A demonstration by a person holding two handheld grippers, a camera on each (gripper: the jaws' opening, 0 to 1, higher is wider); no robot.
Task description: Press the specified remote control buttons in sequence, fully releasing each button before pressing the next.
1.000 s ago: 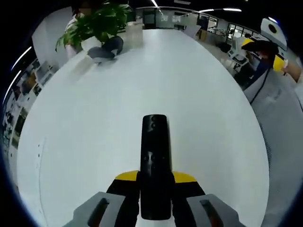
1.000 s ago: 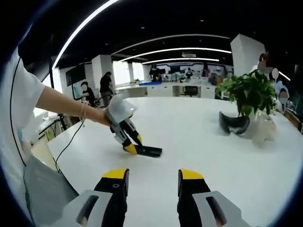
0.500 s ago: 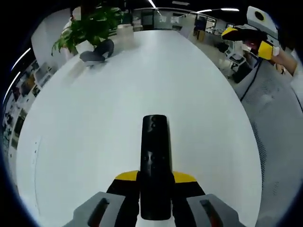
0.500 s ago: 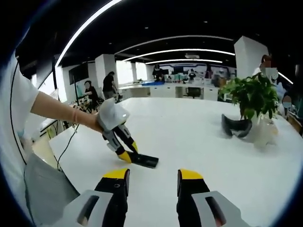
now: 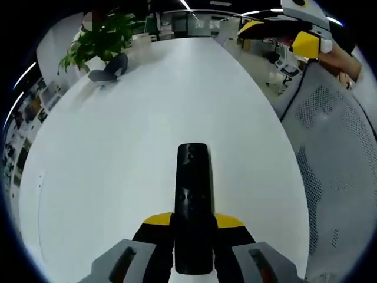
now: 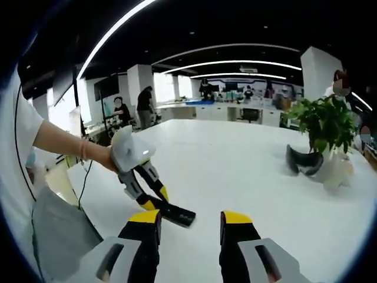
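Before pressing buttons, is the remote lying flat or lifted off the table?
Cannot tell: the remote is clamped by the left hand-held gripper; its far end sits near the table.

Left gripper (image 5: 193, 227) clamps the remote (image 5: 192, 200); right gripper (image 6: 189, 227) hovers, jaws apart, holding nothing.

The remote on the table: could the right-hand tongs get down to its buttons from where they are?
Probably yes. The remote lies button-side up, held at its near end by the left tongs. The right tongs hover open just short of it, with only bare white table between.
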